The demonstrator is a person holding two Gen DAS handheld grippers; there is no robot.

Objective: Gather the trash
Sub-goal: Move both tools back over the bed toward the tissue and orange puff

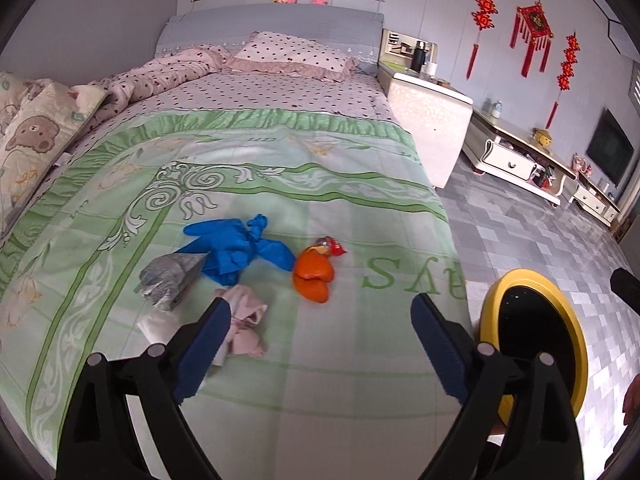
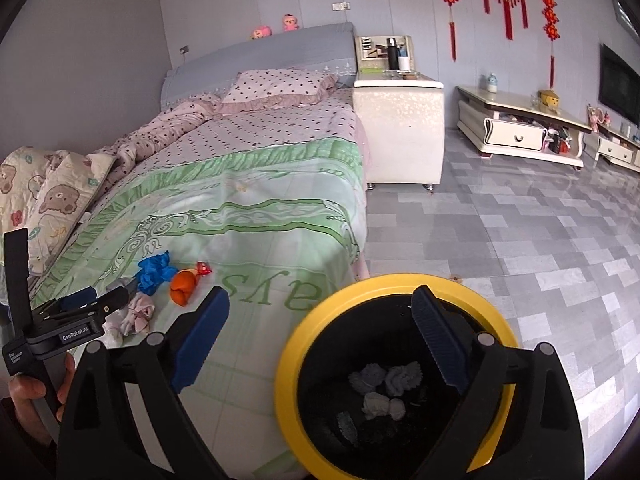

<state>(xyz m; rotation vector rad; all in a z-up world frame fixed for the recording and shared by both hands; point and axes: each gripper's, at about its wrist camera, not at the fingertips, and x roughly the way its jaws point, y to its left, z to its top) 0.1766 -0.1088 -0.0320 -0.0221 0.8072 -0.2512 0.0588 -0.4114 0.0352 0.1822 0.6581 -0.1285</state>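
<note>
My right tool [image 2: 320, 340] hangs spread and empty over the yellow-rimmed bin [image 2: 304, 344]; my left tool [image 1: 320, 340], spread too, faces the bed's [image 1: 360, 168] crumpled tissue [image 1: 246, 326].

"GenRobot.AI" on left gripper [image 2: 86, 298] body, nine o'clock of bin. Upside-down green letters "ays" on bedspread [image 2: 280, 240]; wall-ornament character unreadable.

Right gripper [image 2: 320, 336], jaws wide and empty, hangs over the yellow-rimmed bin [image 2: 288, 376] at bottom center, crumpled tissues [image 2: 386, 390] inside it.
</note>
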